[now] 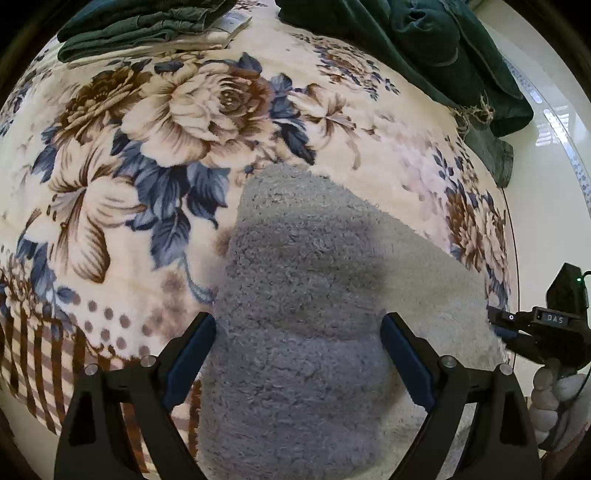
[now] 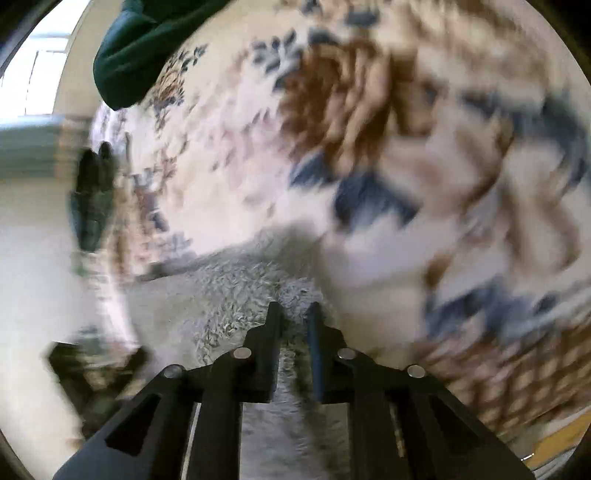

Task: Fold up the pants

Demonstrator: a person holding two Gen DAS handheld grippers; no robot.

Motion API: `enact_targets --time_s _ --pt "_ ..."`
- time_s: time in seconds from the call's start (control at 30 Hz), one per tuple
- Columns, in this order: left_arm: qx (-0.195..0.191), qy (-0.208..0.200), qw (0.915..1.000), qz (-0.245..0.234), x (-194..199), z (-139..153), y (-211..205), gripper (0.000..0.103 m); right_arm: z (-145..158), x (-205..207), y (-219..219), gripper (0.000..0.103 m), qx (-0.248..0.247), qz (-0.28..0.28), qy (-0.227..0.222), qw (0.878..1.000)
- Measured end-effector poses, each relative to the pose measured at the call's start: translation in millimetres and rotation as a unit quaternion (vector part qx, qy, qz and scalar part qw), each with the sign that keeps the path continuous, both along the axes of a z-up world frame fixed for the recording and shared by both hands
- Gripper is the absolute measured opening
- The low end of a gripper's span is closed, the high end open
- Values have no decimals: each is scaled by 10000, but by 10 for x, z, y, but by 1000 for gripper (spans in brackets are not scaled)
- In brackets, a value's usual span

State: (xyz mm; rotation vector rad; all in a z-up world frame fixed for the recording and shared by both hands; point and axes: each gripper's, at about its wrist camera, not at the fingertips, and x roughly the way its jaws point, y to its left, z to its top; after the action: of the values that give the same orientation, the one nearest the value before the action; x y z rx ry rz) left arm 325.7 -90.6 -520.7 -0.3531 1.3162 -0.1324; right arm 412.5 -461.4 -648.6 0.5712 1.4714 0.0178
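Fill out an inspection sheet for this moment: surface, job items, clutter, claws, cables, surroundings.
Surface: floral plush blanket over a bed.
Job's things: grey fleece pants lying on the blanket, beneath both claws.
Clutter: folded dark green clothes at the far left; loose dark green garment draped at the far right edge.
Grippers: left claw open over the pants; right claw shut on the pants' fleece, its view motion-blurred.
Cables: a thin dark wire by the gloved right hand, nothing else seen.
Surroundings: pale glossy floor beside the bed.
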Motion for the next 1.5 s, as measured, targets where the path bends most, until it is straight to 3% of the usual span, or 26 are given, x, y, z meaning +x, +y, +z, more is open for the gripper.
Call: enact_targets --time_s 0.03,0.13,0.2,0.23,0.3,0.33,0.4,0.47,0.53,0.57,0.63,0.7,0.73,0.83,0.97,1.07,1.2,1.23,1.27,1.3,1.33,1.37,1.4,1.5 --pt "-35 21 10000 25 -2 -16 15 91 -64 31 -61 2 -311 46 142 9994" --pt "-211 89 9996 135 -15 -60 55 91 -65 -47 -207 3 176 -181 397 9989" --pt "-193 84 9997 144 -21 -63 63 91 127 -198 -225 6 284 -215 196 9992" --pt "-211 88 9996 159 -29 -67 68 91 228 -316 -211 10 381 -195 80 9991" --pt "-283 109 9994 191 -47 -91 77 91 330 -597 -122 31 685 -79 94 9976" --pt "-305 142 9992 199 -55 -112 78 91 331 -720 -37 33 829 28 137 9965" --pt "-337 164 9991 212 -70 -136 83 91 220 -978 151 34 716 483 469 9952" --pt "-344 188 9990 225 -78 -152 86 91 -98 -1276 207 36 193 719 1096 9912" --pt "-360 209 9989 221 -84 -163 87 91 -330 -1459 113 44 464 433 1512 9865" --pt "-392 233 9988 193 -88 -170 77 91 -342 -1487 74 47 614 315 1515 9860" --pt "-418 242 9988 126 -103 -164 39 91 -194 -1445 -12 58 767 192 1173 9899" --pt "-396 201 9990 46 -126 -130 14 91 -23 -1368 -72 100 846 163 726 9936" --pt "-434 177 9989 33 -142 -107 18 91 65 -1332 -131 103 922 171 489 9944" --pt "-760 113 9969 141 -184 -64 89 91 -37 -1047 -162 103 1307 267 75 9910" --pt "-1163 230 9928 148 -173 -233 198 98 -611 -660 -51 103 2015 313 284 9786" --pt "-1602 658 9846 230 -138 -575 309 102 -901 -500 50 103 2329 435 366 9708" --pt "-2230 827 9702 467 -119 -820 450 103 -943 -369 60 103 2721 287 283 9614" --pt "-2272 806 9694 470 -115 -820 460 103 -946 -354 79 98 2748 252 210 9609" --pt "-2299 783 9689 472 -115 -810 463 102 -912 -341 91 70 2771 212 116 9606" --pt "-2316 736 9688 479 -117 -788 461 102 -887 -325 125 54 2743 240 131 9613" --pt "-2303 657 9697 478 -120 -748 453 100 -825 -316 161 54 2525 265 128 9671" --pt "-2334 580 9698 417 -125 -712 443 87 -759 -307 193 48 2414 304 71 9699" --pt "-2376 454 9697 347 -129 -641 426 59 -728 -324 272 44 2355 305 40 9714" --pt "-2272 313 9731 218 -122 -442 380 44 -511 -340 271 40 2236 187 -49 9745"
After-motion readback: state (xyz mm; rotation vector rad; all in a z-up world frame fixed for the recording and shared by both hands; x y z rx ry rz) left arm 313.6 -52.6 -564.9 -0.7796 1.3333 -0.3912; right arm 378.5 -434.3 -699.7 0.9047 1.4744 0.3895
